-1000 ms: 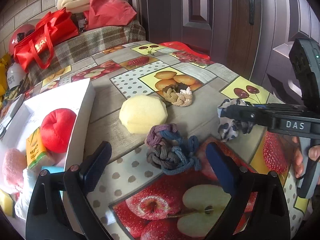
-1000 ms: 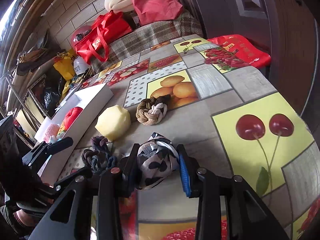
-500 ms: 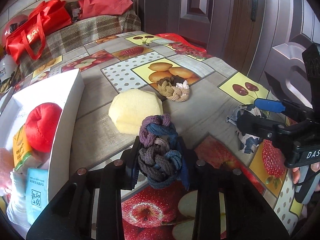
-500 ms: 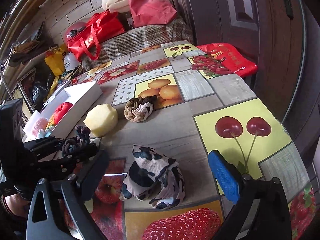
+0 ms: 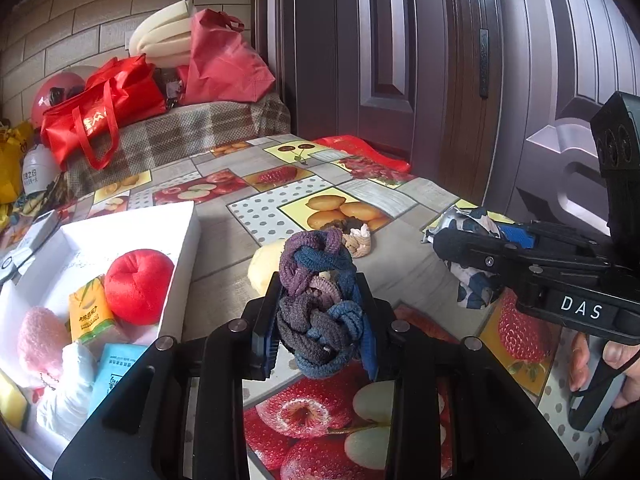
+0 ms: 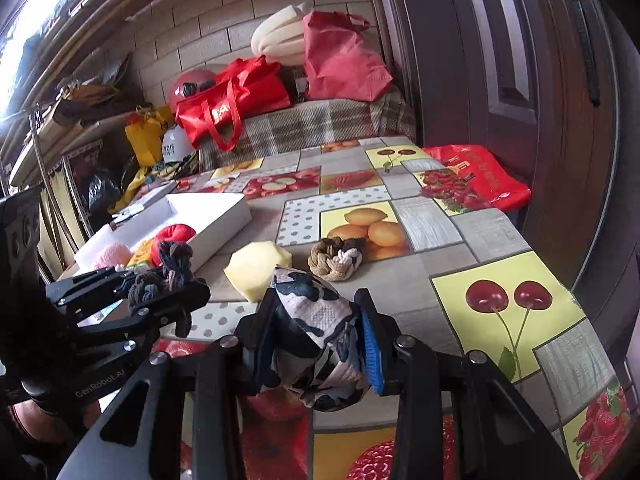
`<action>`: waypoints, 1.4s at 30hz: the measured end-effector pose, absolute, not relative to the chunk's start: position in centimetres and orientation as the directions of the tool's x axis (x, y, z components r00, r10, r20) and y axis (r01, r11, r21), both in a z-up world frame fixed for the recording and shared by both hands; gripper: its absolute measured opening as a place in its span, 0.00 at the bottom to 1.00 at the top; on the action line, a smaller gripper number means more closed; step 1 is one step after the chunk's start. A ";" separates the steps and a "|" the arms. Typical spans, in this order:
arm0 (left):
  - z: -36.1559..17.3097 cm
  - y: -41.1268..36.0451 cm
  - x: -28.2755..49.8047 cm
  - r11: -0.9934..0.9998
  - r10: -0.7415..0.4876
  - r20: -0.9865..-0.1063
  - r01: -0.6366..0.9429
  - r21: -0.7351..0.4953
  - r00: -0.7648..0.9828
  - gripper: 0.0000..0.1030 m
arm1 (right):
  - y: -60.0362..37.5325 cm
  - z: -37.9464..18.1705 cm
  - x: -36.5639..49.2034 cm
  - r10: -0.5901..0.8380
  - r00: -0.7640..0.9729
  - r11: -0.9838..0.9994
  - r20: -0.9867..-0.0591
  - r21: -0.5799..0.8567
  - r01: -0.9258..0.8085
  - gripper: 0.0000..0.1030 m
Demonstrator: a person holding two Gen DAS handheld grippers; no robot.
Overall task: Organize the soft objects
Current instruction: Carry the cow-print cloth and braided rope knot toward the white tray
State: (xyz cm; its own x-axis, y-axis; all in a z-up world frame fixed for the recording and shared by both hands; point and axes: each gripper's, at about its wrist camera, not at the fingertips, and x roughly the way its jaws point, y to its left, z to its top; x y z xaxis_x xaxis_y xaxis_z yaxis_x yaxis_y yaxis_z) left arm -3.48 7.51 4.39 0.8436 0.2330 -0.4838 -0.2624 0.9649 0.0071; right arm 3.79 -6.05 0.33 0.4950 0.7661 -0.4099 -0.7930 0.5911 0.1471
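My left gripper [image 5: 320,320] is shut on a purple and blue knotted rope toy [image 5: 320,304] and holds it above the table; the toy also shows in the right wrist view [image 6: 168,268]. My right gripper [image 6: 320,344] is shut on a black and white patterned cloth pouch [image 6: 316,340] and holds it above the table; the pouch also shows in the left wrist view [image 5: 468,240]. A yellow sponge [image 6: 256,268] and a brown and white rope knot [image 6: 336,258] lie on the table. A white box [image 5: 120,236] at the left holds a red plush apple [image 5: 138,284] and other soft items.
The table has a fruit-print cloth [image 6: 500,292]. A red bag [image 6: 476,180] lies at its far right edge next to a dark door [image 5: 392,60]. Red bags [image 6: 232,100] and a plaid cover [image 6: 312,128] sit behind the table.
My left gripper closed on the purple and blue rope toy and lifted it. My right gripper, open half a second ago, closed on the patterned pouch again and lifted it.
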 end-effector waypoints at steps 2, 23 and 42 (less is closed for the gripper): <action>4.6 7.6 -4.0 0.962 0.244 -0.462 -0.273 0.004 0.853 0.30 | -5.6 0.7 3.1 0.783 0.504 0.588 -0.364 0.168 -0.791 0.37; 5.3 9.0 -9.4 0.944 0.305 -0.381 -0.329 0.004 0.873 0.30 | -2.7 0.8 0.8 0.807 0.491 0.550 -0.327 0.116 -0.827 0.37; 5.2 15.0 -16.2 0.862 0.475 -0.342 -0.507 -0.007 0.811 0.31 | 0.6 0.6 -2.2 0.840 0.432 0.470 -0.328 0.040 -0.882 0.37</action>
State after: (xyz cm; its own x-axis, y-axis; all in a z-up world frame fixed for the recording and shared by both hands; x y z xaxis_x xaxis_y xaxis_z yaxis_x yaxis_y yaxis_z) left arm -16.17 14.98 5.18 0.8110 0.4749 -0.3416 -0.5074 0.8617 -0.0068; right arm -2.16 0.60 0.61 0.4325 0.8398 -0.3281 -0.8819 0.4698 0.0400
